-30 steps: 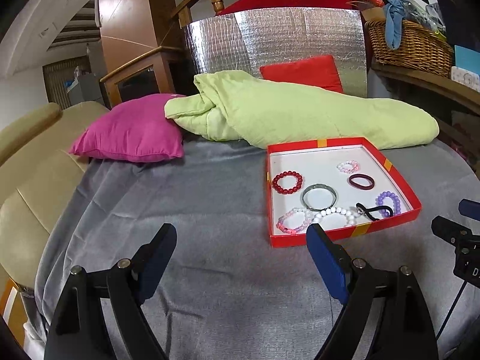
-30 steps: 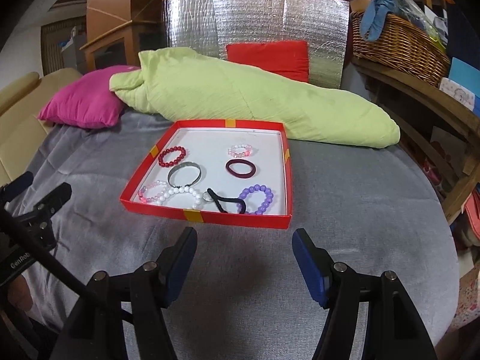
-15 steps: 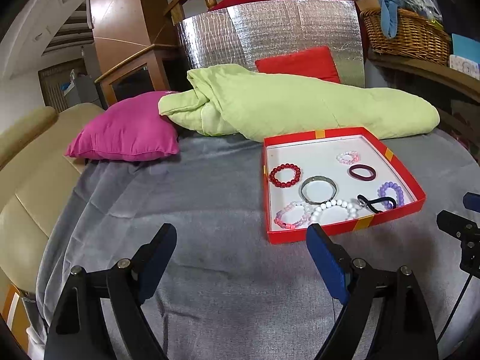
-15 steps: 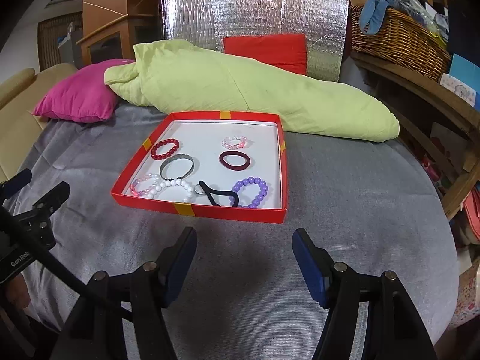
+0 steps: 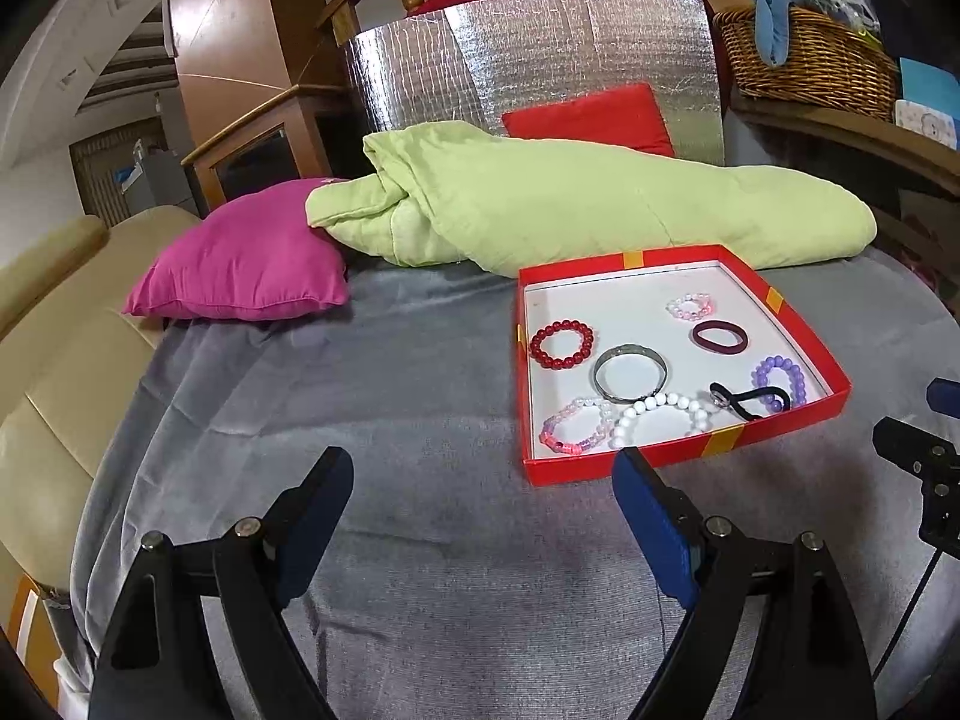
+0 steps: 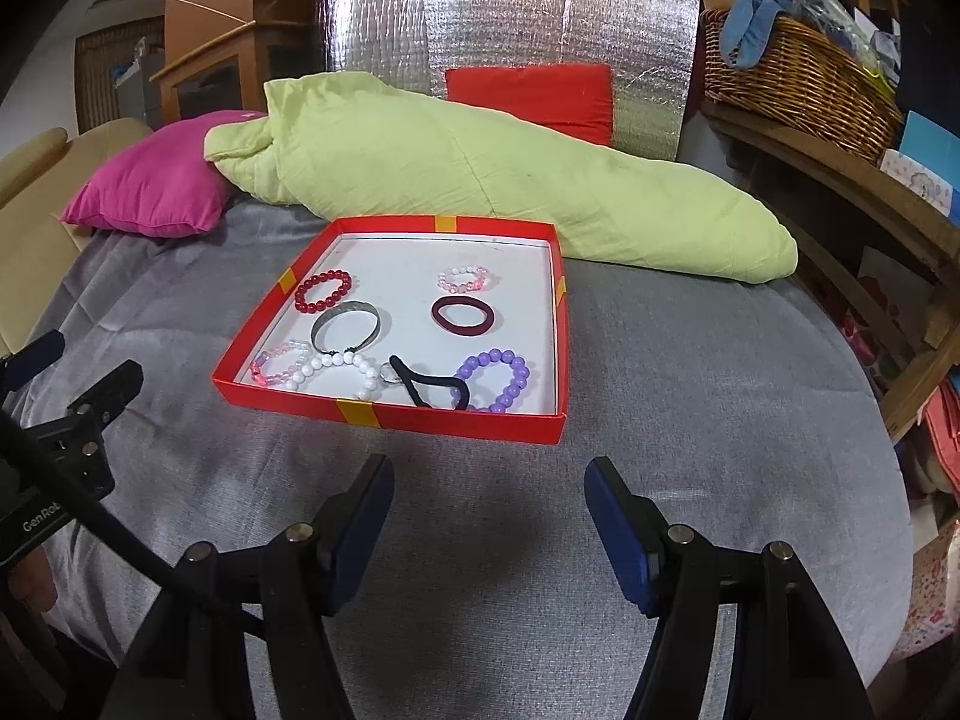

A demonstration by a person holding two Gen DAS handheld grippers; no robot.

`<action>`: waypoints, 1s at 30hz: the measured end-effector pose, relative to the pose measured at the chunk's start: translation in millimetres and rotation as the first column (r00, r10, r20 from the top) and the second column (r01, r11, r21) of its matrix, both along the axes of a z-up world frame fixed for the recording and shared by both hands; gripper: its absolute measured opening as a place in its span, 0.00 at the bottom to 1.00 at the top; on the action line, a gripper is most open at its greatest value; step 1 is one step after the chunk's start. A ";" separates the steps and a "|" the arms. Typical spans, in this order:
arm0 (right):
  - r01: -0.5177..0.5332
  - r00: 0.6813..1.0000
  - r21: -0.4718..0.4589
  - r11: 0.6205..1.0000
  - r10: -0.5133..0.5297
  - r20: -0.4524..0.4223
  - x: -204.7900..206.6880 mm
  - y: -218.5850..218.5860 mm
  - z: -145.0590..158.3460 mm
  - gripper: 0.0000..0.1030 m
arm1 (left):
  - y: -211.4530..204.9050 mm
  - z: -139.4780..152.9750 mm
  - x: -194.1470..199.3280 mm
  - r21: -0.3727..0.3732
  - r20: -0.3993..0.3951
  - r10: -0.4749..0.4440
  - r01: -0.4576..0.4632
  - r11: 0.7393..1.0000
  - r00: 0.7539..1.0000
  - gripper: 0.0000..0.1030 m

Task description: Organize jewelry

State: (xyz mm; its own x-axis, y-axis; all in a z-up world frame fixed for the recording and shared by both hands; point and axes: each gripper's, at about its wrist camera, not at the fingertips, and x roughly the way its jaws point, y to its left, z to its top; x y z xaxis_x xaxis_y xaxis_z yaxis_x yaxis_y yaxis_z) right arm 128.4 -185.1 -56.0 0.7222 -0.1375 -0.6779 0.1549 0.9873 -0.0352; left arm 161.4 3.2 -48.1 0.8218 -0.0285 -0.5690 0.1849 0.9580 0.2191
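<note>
A shallow red box (image 5: 690,456) (image 6: 396,414) with a white floor lies on the grey cover. In it are a red bead bracelet (image 5: 561,344) (image 6: 323,291), a metal bangle (image 5: 629,373) (image 6: 346,327), a white bead bracelet (image 5: 660,414) (image 6: 336,373), a pink bead bracelet (image 5: 576,425), a purple bead bracelet (image 6: 493,380), a maroon band (image 6: 462,316), a small pink bracelet (image 6: 462,278) and a black hair tie (image 6: 429,387). My left gripper (image 5: 483,501) is open and empty, in front of the box's left corner. My right gripper (image 6: 489,507) is open and empty, in front of the box.
A green quilt (image 6: 480,180), a magenta pillow (image 5: 240,258) and a red cushion (image 6: 528,96) lie behind the box. A silver foil panel (image 6: 510,18) stands at the back. A wicker basket (image 6: 792,84) sits on a wooden shelf at right. A beige sofa (image 5: 48,360) is at left.
Both grippers have drawn slightly closer to the box and pitched a little; the box sits lower and larger in both views. Jaws stay open and the jewelry has not moved.
</note>
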 end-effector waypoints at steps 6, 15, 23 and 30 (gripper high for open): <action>0.001 1.000 0.000 1.000 -0.001 -0.002 0.6 0.9 -0.1 0.68 | 1.4 -0.9 0.6 0.003 -0.008 0.006 -0.006 1.000 1.000 0.86; -0.011 1.000 -0.003 1.000 0.011 -0.002 1.8 9.5 0.2 0.68 | 5.2 -1.2 1.3 0.003 -0.010 0.012 -0.012 1.000 1.000 0.86; -0.013 1.000 0.007 1.000 0.013 0.007 2.5 16.1 2.3 0.68 | 8.5 -0.5 1.7 -0.002 -0.009 0.015 -0.015 1.000 1.000 0.86; -0.014 1.000 -0.004 1.000 0.014 0.007 3.7 19.3 1.6 0.68 | 11.8 0.8 0.4 -0.004 -0.004 0.014 -0.014 1.000 1.000 0.86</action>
State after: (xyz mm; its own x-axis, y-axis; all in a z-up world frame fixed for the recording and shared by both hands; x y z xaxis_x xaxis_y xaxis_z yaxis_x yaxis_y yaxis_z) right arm 132.1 -165.9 -54.4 0.7286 -0.1300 -0.6725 0.1411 0.9893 -0.0384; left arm 161.8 15.0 -47.3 0.8200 -0.0193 -0.5720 0.1723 0.9614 0.2145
